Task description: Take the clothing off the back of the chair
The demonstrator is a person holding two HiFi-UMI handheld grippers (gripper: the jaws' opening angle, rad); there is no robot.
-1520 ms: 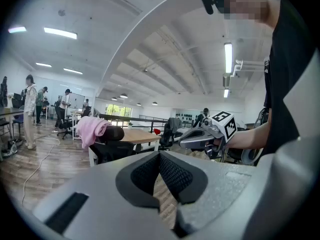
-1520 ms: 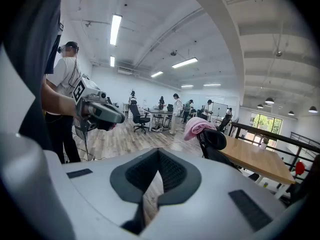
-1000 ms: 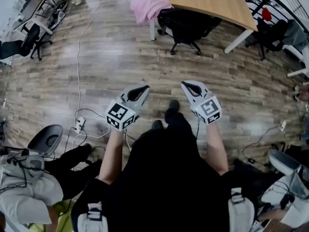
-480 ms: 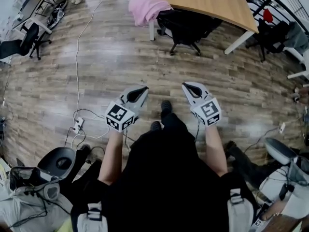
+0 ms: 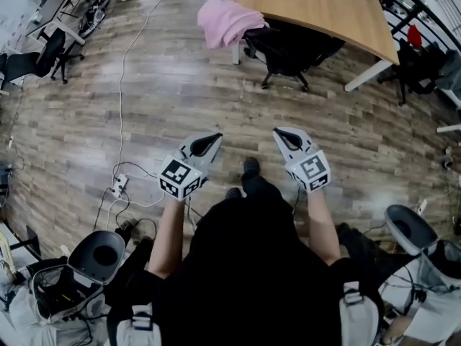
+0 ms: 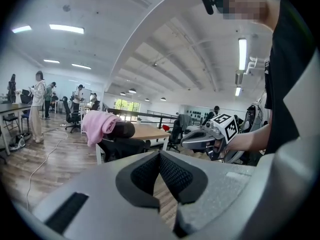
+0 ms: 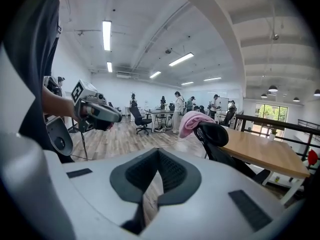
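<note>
Both left tongs [image 5: 215, 138] and right tongs [image 5: 281, 132] are held shut, empty. The pink garment [image 5: 227, 20] on the office chair [image 5: 292, 45] has been neared, not reached.

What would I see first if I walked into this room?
The bright pink clothing stands out, draped over the back of a black chair at the wooden table at the far end. Closer in, the left hand-held gripper and right hand-held gripper, both shut and empty, are held out over the plank floor, well short of that chair.
</note>
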